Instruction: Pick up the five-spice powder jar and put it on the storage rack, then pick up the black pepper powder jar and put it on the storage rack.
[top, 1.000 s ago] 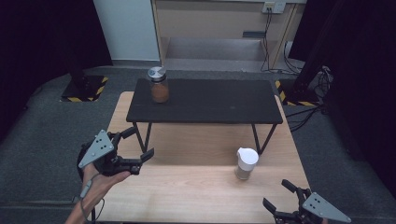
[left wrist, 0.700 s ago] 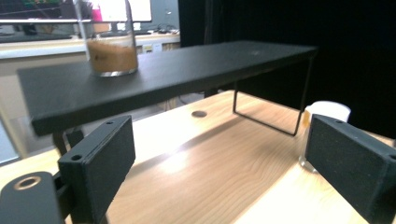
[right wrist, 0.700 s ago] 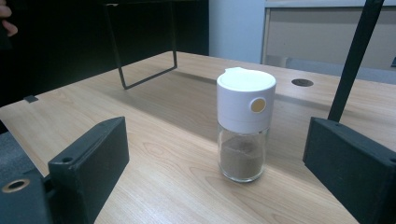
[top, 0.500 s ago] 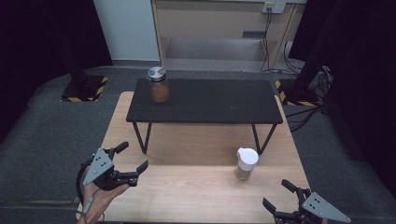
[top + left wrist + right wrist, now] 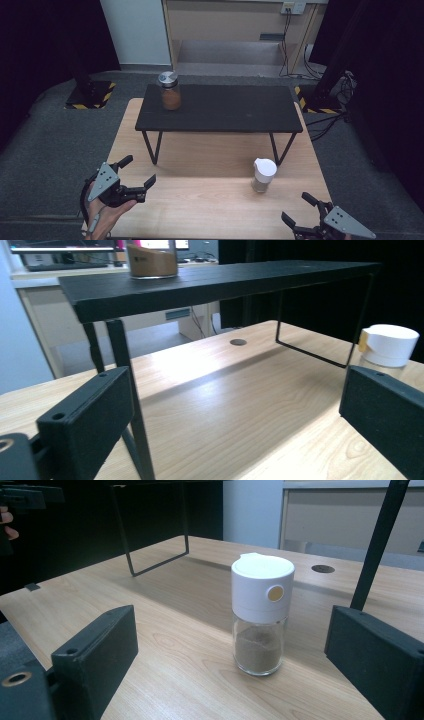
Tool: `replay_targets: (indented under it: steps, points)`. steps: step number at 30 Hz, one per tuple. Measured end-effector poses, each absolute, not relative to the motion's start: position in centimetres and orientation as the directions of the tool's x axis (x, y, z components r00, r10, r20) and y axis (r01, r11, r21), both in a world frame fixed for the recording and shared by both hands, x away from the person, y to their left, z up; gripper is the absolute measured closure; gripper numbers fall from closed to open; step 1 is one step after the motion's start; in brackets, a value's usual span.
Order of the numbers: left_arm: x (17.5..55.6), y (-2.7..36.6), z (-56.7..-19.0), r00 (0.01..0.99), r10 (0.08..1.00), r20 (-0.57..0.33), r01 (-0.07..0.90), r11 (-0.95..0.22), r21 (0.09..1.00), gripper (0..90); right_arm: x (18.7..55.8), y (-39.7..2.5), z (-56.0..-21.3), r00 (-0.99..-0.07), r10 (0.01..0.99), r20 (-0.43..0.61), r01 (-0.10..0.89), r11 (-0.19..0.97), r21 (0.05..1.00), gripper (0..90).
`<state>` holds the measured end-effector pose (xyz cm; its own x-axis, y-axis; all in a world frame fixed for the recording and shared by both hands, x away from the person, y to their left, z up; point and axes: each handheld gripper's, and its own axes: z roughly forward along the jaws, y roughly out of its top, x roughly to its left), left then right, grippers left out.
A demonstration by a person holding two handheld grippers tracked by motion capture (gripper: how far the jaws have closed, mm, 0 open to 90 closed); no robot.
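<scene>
Left gripper [image 5: 136,172]: held in the person's hand [image 5: 107,212] at the near left corner of the wooden table [image 5: 200,205]. Jaws spread wide, nothing between them, nothing touched. In the left gripper view they frame bare tabletop, with a leg of the black shelf [image 5: 220,107] just ahead of the left jaw.

Right gripper [image 5: 295,212]: at the near right edge of the table. Jaws likewise wide apart and empty, no contact with any object.

Shaker [image 5: 263,175]: a glass body with a white cap, brown powder in the lower part. It stands upright on the wooden table, in front of the shelf's right leg. In the right gripper view it sits between the lines of the two jaws but ahead of them, clear of both.

Jar [image 5: 169,91]: metal lid, brown contents, upright on the left end of the black shelf, well apart from both grippers.
</scene>
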<state>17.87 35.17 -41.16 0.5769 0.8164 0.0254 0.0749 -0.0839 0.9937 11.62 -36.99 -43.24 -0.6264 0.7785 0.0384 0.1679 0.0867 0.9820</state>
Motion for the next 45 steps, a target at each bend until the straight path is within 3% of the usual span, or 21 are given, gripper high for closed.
replay_targets:
  steps: [17,45]
  points:
    - [17.3,36.1,-41.7,0.546,0.838,-0.009,0.076,-0.039,0.996,0.0,11.6,-37.0,-43.3,-0.622,0.782,0.041,0.166,0.081,0.983,6.9]
    - [17.5,37.0,-41.8,0.579,0.815,-0.01,0.076,-0.042,0.996,0.0,11.0,-37.1,-42.2,-0.585,0.808,0.071,0.155,0.026,0.987,2.0]
